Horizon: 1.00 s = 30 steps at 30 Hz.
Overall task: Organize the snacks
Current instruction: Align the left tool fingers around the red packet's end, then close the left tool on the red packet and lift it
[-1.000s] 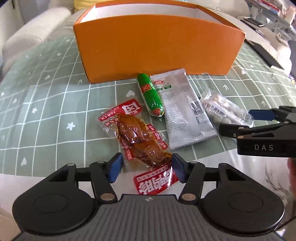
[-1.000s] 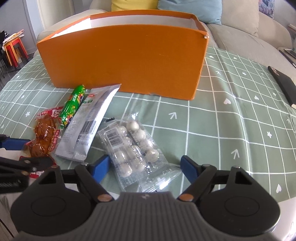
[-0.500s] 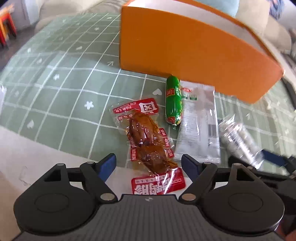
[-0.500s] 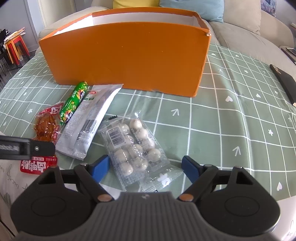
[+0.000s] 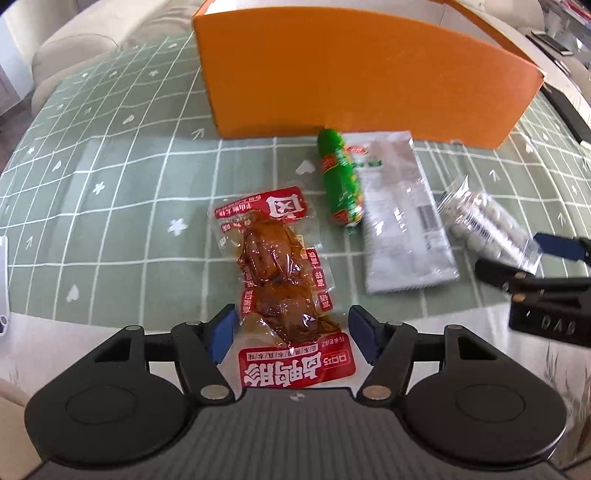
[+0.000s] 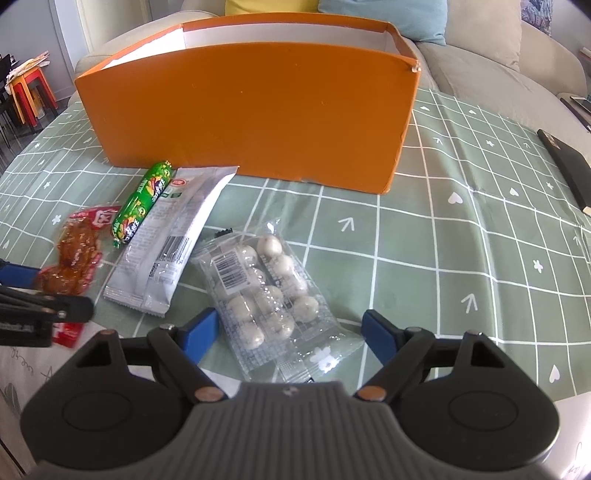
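A red vacuum pack of braised meat point(image 5: 273, 266) lies on the green checked cloth, its near end between the fingers of my left gripper point(image 5: 291, 332). The jaws are closing, but the pads stand clear of the pack. A clear pack of small white eggs point(image 6: 266, 284) lies between the fingers of my right gripper point(image 6: 290, 334), which is open and not pressing on it. A green sausage point(image 5: 340, 181) and a silver pouch point(image 5: 399, 214) lie side by side between the two packs. Behind them stands the open orange box point(image 6: 251, 110).
A black flat object point(image 6: 565, 166) lies at the cloth's right edge. A sofa with cushions point(image 6: 384, 14) runs behind the box. The bare pale table edge point(image 5: 92, 332) is nearest me. A white item point(image 5: 2, 280) shows at the far left.
The left gripper's jaws spread wide from the red pack, then narrowed again, and its view swung a little. The right gripper and the egg pack stayed put.
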Each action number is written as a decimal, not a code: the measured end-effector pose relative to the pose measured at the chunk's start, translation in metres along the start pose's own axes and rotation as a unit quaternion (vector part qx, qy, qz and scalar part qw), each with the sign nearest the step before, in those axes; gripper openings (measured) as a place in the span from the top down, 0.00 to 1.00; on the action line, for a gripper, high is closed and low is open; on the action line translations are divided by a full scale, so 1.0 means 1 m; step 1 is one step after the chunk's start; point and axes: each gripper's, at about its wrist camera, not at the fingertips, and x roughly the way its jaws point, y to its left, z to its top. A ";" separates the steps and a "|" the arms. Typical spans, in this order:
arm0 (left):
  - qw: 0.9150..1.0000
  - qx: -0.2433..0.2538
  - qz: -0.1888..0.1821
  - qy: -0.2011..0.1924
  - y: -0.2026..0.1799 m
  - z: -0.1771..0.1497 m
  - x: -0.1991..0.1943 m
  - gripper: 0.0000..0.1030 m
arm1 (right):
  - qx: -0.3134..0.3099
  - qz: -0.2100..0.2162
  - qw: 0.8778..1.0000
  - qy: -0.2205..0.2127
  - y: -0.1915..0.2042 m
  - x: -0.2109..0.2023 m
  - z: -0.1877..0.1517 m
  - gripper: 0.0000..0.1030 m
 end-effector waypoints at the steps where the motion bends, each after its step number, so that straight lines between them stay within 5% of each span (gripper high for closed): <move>1: 1.000 0.003 -0.001 0.002 0.002 -0.001 -0.001 0.28 | 0.000 0.000 1.000 0.000 0.000 0.000 0.000 0.20; 10: 0.999 -0.021 0.015 -0.030 0.001 -0.010 0.003 0.10 | 0.002 0.002 1.000 -0.002 -0.001 0.000 0.000 0.19; 16: 0.998 -0.016 0.007 -0.052 0.003 -0.012 -0.001 0.30 | -0.004 -0.002 1.000 -0.010 0.000 -0.002 -0.003 0.25; 19: 0.998 -0.016 0.003 -0.061 0.002 -0.013 -0.002 0.34 | 0.001 0.001 1.000 -0.009 -0.002 -0.004 -0.002 0.27; 21: 0.997 -0.019 -0.002 -0.070 0.002 -0.014 -0.005 0.36 | -0.001 0.006 1.000 -0.014 -0.001 -0.007 -0.002 0.41; 26: 0.996 -0.020 -0.006 -0.085 -0.002 -0.014 -0.013 0.39 | 0.013 0.011 1.000 -0.009 -0.005 -0.011 -0.002 0.42; 28: 0.995 -0.021 -0.014 -0.095 -0.001 -0.013 -0.018 0.64 | 0.023 0.013 1.000 -0.012 -0.008 -0.014 -0.002 0.42; 30: 0.994 -0.023 -0.014 -0.101 0.000 -0.013 -0.022 0.73 | 0.027 0.014 0.999 -0.017 -0.009 -0.018 -0.001 0.42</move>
